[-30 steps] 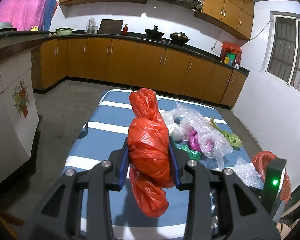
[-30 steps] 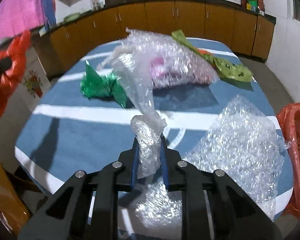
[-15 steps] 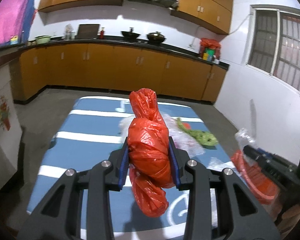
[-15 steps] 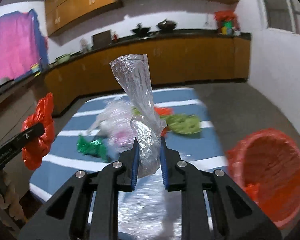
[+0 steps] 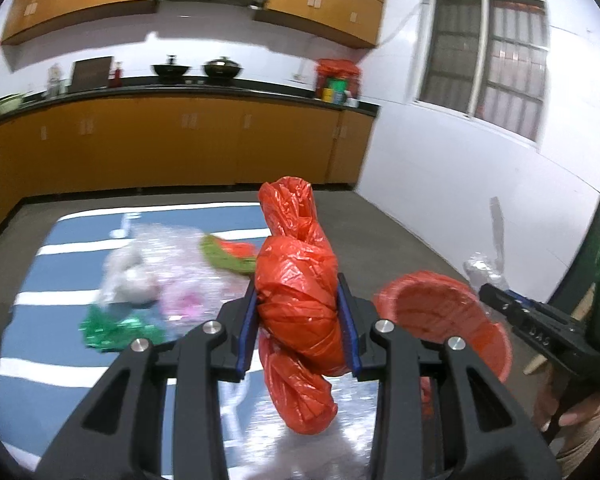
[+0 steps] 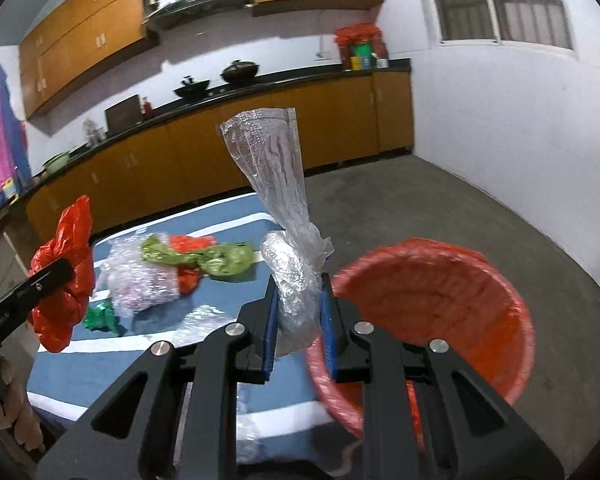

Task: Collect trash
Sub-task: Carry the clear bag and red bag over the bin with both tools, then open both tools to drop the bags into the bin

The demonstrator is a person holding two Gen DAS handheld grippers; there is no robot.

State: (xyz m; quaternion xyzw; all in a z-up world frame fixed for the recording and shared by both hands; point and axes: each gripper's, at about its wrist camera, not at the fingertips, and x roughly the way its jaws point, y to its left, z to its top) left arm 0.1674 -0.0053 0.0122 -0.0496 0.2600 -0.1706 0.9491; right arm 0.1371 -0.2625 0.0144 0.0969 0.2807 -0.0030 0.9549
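Both hands have swung off the desk (image 6: 228, 236) toward the orange bin (image 6: 500, 312), which now fills the right wrist view. Left gripper (image 5: 298, 320) clamped on the red bag (image 5: 296, 292); right gripper (image 6: 298, 320) clamped on the clear bubble-wrap bag (image 6: 276, 184), hanging near the bin's near rim. Looks ready to drop. Green wrapper (image 6: 100, 318) and other pieces remain mid-desk.

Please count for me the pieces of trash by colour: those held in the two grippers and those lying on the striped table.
Red: 2, a held bag and a scrap on the table.
Clear: 3, a held bag, a bundle, a sheet.
Light green: 1, wrapper.
Dark green: 1, foil.
Total: 7
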